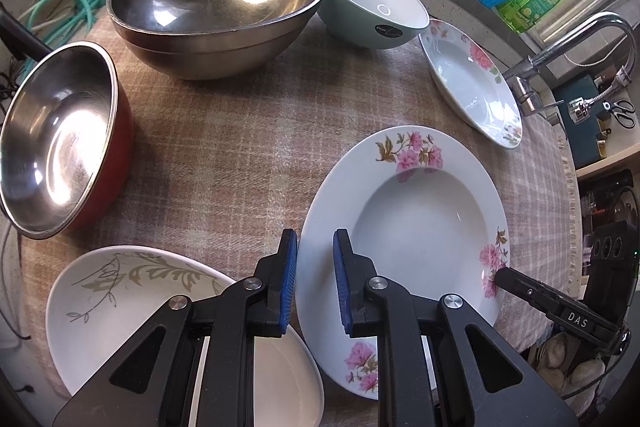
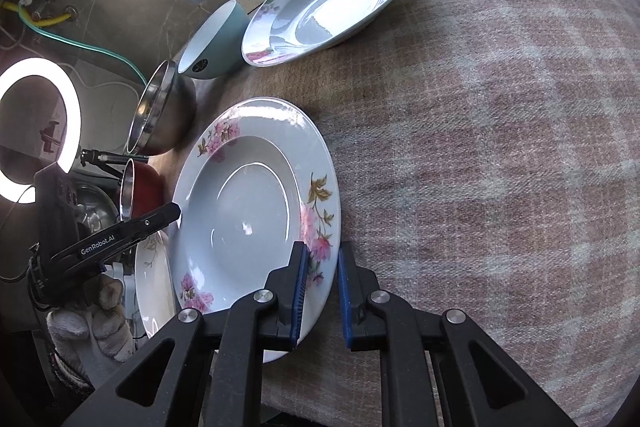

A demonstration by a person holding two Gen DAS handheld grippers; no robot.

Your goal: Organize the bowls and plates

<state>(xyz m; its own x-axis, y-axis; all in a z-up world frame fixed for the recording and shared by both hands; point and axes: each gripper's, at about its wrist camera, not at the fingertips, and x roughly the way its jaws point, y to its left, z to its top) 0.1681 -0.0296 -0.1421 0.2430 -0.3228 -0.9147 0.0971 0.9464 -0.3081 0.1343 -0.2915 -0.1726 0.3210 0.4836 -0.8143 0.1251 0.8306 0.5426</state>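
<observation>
Both grippers clamp the near floral plate (image 1: 404, 227) on the table (image 1: 224, 131): left gripper (image 1: 316, 283) fingers nearly closed on its left rim, right gripper (image 2: 322, 291) fingers on its right rim.

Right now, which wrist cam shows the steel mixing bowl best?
Left wrist: the steel mixing bowl sits upright, its whole rim and inside visible. The right wrist view catches it only small and side-on at the left edge, inside hidden.

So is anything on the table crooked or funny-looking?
Yes. The far flowered plate sits tilted, one edge propped up instead of lying flat on the cloth. The near flowered plate is pinched at opposite rims by the left gripper and right gripper. Nothing looks spilled or broken.
</observation>
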